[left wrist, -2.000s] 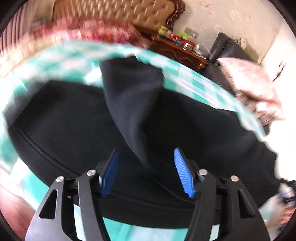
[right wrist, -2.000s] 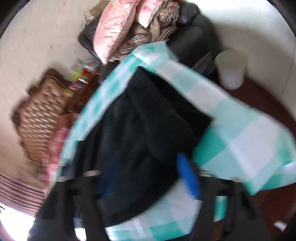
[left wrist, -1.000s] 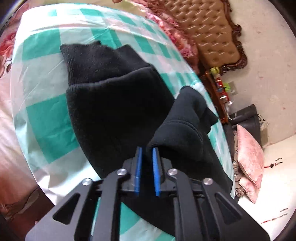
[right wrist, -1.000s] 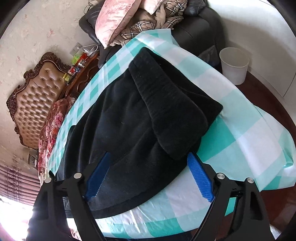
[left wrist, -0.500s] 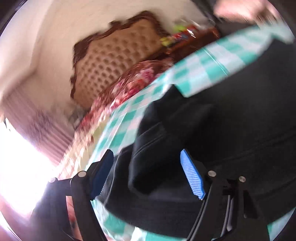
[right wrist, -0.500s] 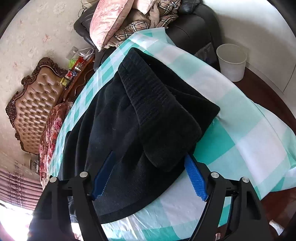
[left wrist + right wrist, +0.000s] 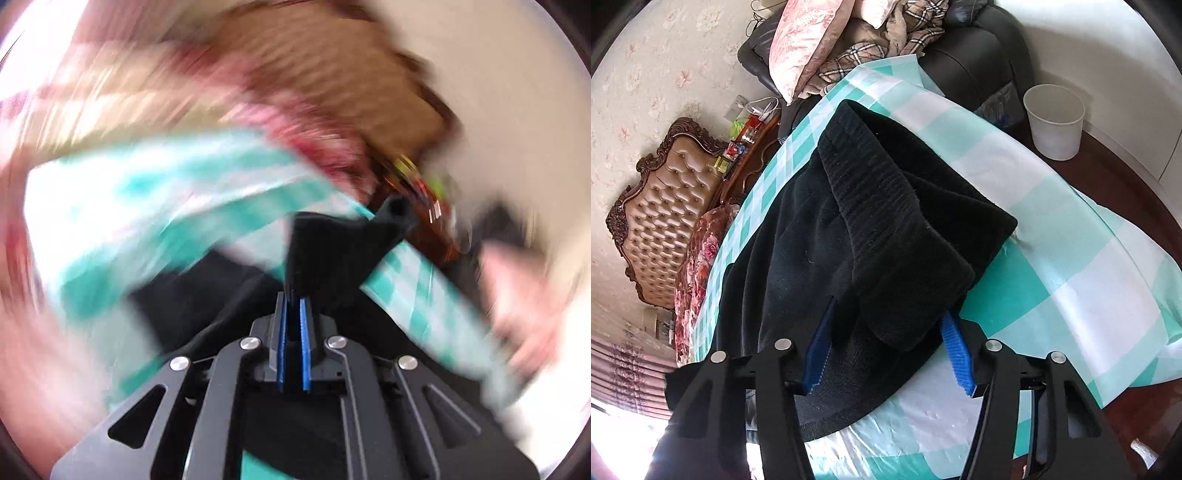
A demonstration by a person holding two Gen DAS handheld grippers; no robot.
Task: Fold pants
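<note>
Black pants (image 7: 849, 229) lie folded on a table with a teal and white checked cloth (image 7: 1071, 240). A thick ribbed fold of the pants (image 7: 908, 295) sits between the blue pads of my right gripper (image 7: 886, 350), whose jaws are closing around it; the pads stand at its sides without squeezing it. The left wrist view is heavily blurred. There my left gripper (image 7: 293, 302) is shut, and a flap of the black pants (image 7: 332, 251) rises from its pinched pads above the checked cloth (image 7: 147, 206).
A white bucket (image 7: 1054, 122) stands on the dark floor beyond the table's right edge. A dark sofa (image 7: 979, 48) with a pink pillow (image 7: 801, 44) and plaid blankets is behind. A tufted headboard (image 7: 665, 206) and a cluttered side table (image 7: 746, 136) are at left.
My left gripper went from wide open to shut on a flap of the pants, and its view swung fast. The right jaws narrowed around the ribbed fold; the right hand barely moved.
</note>
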